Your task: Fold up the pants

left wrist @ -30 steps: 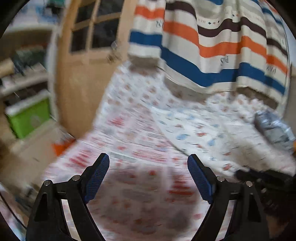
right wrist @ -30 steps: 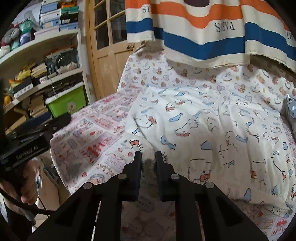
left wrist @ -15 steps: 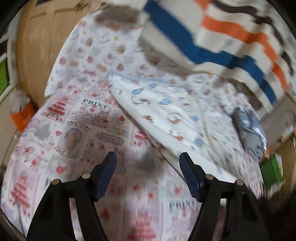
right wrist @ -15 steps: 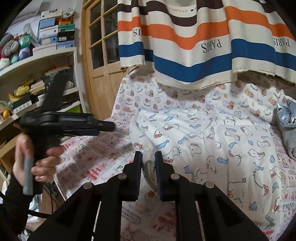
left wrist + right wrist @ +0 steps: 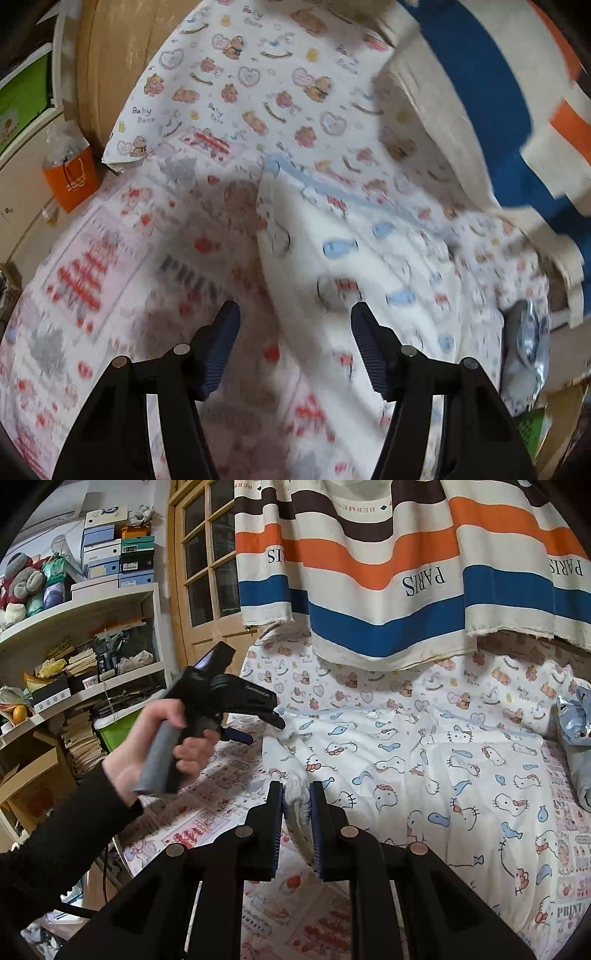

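On the bed (image 5: 207, 827), pants (image 5: 424, 768) lengthwise toward curtain (image 5: 388, 590); right fingers (image 5: 317, 834) clamping hem, left fingers (image 5: 221, 343) closing, empty.

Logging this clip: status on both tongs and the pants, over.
Right tongs shut on pants edge, lifted. Left tongs closing, nothing gripped, over the pants' far corner. Pants spread on the bed. Nothing in the way.

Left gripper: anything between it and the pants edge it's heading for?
Nothing visible. The left gripper, jaws closing and empty, hangs over the pants edge; the right gripper pinches another corner.
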